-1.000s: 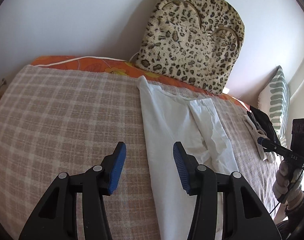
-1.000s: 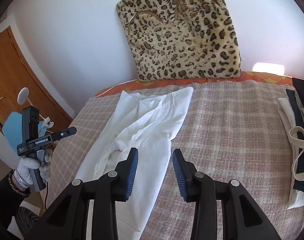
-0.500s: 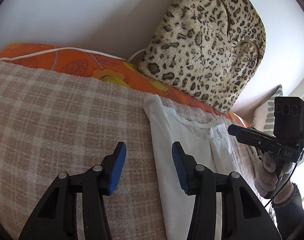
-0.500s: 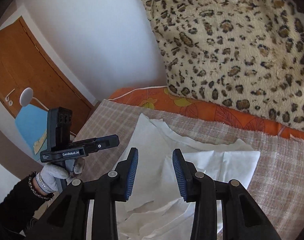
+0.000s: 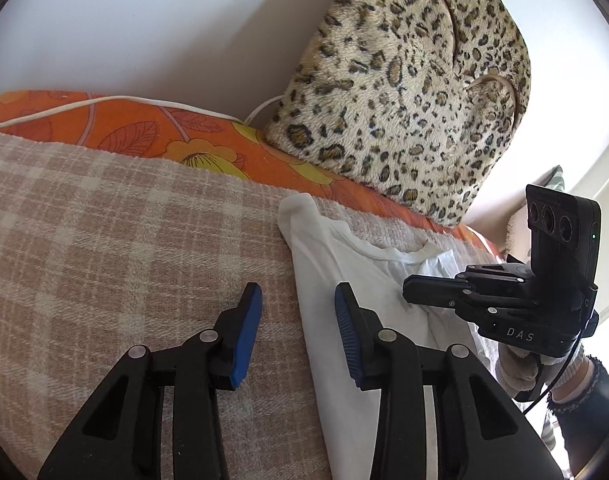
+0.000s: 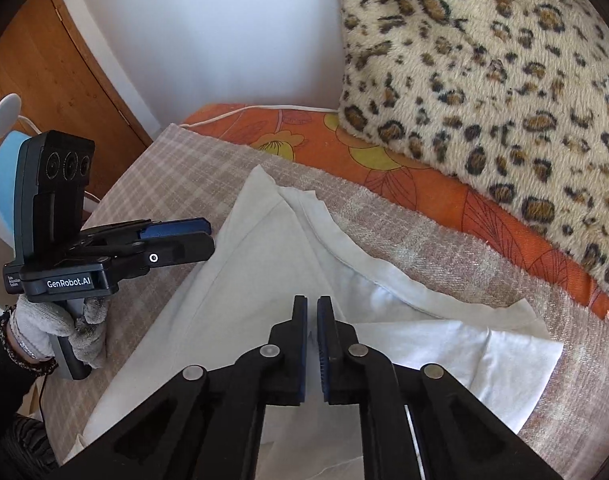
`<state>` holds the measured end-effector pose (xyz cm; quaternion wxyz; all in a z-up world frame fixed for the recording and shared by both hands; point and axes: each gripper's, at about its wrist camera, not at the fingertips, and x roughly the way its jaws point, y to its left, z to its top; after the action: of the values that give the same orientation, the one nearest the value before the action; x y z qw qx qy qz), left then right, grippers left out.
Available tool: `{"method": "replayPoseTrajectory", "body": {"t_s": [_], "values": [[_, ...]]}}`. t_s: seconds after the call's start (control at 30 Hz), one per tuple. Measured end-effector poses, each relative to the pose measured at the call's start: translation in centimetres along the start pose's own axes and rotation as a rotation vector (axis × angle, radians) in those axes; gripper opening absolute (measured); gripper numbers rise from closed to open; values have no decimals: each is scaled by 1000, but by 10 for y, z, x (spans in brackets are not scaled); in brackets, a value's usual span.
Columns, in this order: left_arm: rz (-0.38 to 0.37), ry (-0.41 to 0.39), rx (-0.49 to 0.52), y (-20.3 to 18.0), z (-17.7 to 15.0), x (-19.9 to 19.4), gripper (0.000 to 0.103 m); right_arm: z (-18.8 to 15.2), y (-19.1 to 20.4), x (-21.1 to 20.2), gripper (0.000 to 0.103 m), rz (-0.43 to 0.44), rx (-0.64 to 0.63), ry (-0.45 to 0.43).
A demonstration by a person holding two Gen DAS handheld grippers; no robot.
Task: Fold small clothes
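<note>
A white T-shirt [image 5: 336,264] lies flat on the checked blanket [image 5: 104,232], collar toward the far edge; it also shows in the right wrist view [image 6: 264,264]. My left gripper [image 5: 298,302] is open, low over the shirt's left edge near the shoulder, one finger over the blanket and one over the shirt. My right gripper [image 6: 311,308] is nearly shut over the shirt just below the collar; a fold of white cloth seems to sit between its pads, but I cannot be sure. Each gripper appears in the other's view [image 5: 504,292] [image 6: 116,256].
A leopard-print cushion [image 5: 404,92] leans on the wall behind the shirt. An orange flowered sheet [image 5: 144,136] with a white cable runs along the far edge. A wooden door [image 6: 52,80] and a blue chair [image 6: 0,168] stand to the left.
Both grippers have moved forward and down to the shirt's collar end. The right gripper's jaws have closed from open to nearly shut. The left stays open.
</note>
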<state>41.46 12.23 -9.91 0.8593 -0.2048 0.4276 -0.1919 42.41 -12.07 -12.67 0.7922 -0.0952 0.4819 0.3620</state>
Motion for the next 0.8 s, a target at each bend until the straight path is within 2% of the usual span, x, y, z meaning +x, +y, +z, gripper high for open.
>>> {"method": "replayPoseTrajectory", "body": {"t_s": [0.1, 0.23, 0.3, 0.37, 0.4, 0.47, 0.6, 0.63, 0.67, 0.73, 0.8], "values": [[-6, 1, -5, 1, 0, 1, 24, -2, -1, -5, 0, -44, -14, -12], [-3, -2, -7, 1, 0, 1, 21, 0, -10, -13, 0, -12, 6, -44], [-1, 1, 1, -1, 0, 2, 21, 4, -9, -15, 7, 25, 5, -42], [6, 0, 13, -3, 0, 2, 21, 8, -11, -9, 46, 54, 19, -1], [9, -1, 19, -4, 0, 3, 21, 11, -10, -5, 47, 58, 23, 12], [15, 1, 24, -5, 0, 4, 20, 13, -7, 1, 45, 29, -2, 27], [20, -4, 12, -3, 2, 3, 16, 20, 1, 19, 37, 38, -52, 70], [22, -5, 9, -2, 2, 3, 14, 21, 7, 24, 31, 30, -77, 77], [24, -9, 7, -2, 2, 3, 13, 20, 11, 27, 18, 18, -99, 82], [31, -14, 13, -2, 2, 3, 10, 18, 21, 29, 2, -22, -147, 76], [40, -22, 23, -3, 1, 2, 8, 16, 28, 25, 0, -66, -184, 57]]}}
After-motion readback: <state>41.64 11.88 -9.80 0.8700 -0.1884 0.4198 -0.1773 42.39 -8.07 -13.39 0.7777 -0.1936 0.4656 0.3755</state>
